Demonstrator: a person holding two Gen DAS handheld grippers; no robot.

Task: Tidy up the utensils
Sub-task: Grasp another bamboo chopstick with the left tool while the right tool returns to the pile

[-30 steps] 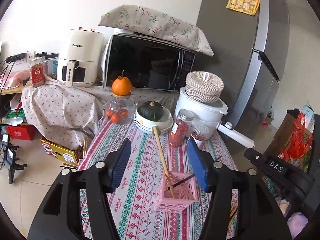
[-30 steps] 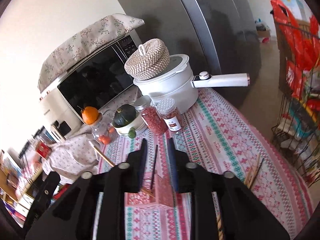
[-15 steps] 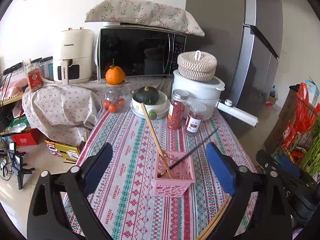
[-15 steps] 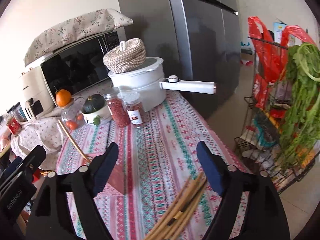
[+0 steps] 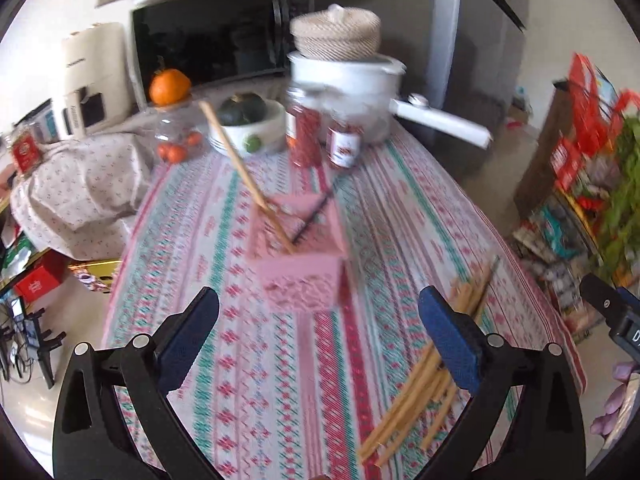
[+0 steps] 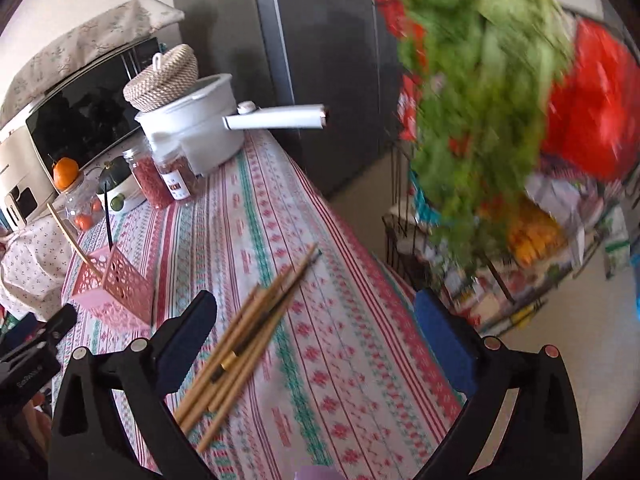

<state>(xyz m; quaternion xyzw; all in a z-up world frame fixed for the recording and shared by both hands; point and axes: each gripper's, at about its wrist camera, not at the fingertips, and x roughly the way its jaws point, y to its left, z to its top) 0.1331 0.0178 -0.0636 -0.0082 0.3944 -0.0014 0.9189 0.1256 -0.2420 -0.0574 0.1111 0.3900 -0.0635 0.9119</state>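
Reaching for the loose chopsticks (image 6: 256, 332) beside the pink basket (image 5: 298, 258)

Both tongs gape wide and hold nothing; the right's jaws are opening. The bundle lies flat on the striped tablecloth (image 6: 340, 320), under the right tongs (image 6: 316, 320) toward its left finger, and by the left tongs' (image 5: 320, 330) right finger. Two sticks already stand in the basket. Next, probably: close on one stick and carry it over.

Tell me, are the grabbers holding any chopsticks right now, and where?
No. Both the left gripper and the right gripper are wide open with nothing between their pads. The loose chopsticks lie on the tablecloth.
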